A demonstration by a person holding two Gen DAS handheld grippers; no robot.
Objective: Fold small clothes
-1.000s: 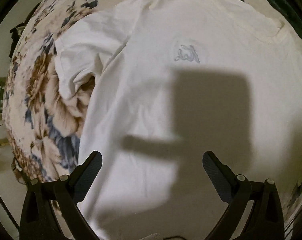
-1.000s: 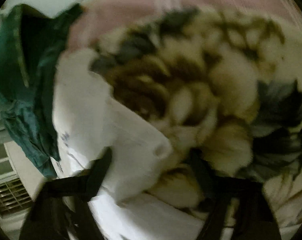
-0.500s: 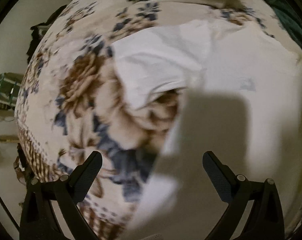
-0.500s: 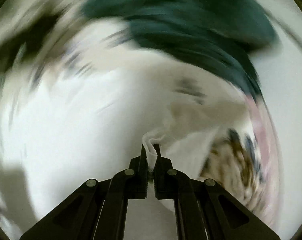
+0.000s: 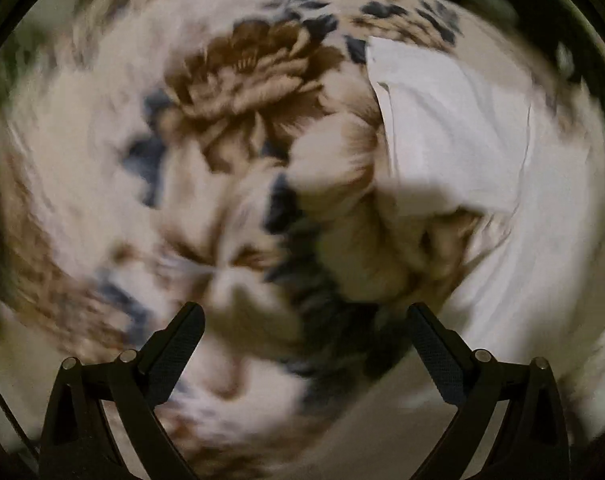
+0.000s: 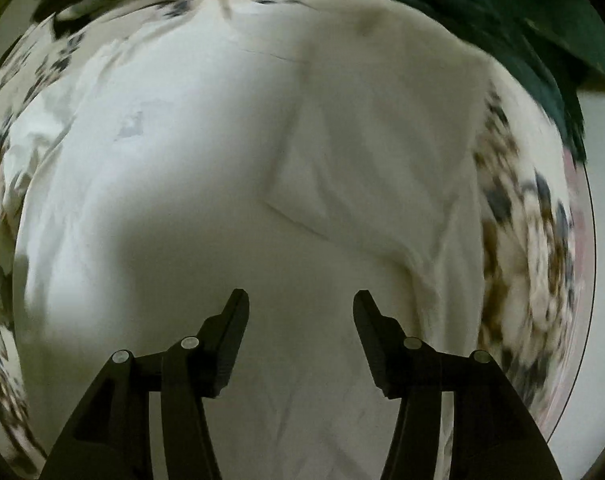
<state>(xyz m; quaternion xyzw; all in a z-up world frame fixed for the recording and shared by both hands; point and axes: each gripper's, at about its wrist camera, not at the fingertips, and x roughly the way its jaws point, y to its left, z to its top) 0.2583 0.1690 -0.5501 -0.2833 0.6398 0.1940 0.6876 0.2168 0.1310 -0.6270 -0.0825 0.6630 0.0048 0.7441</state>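
white t-shirt (image 6: 230, 208) spread on the floral blanket (image 5: 238, 92), right hand-held gripper (image 6: 300, 308) wide apart just above it holding nothing, left hand-held gripper (image 5: 304, 328) gaping too, shirt off to its right

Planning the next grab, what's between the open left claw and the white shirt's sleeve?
Only the floral blanket, bare of other items, in the left wrist view; the left claw hangs over it, the sleeve farther right.
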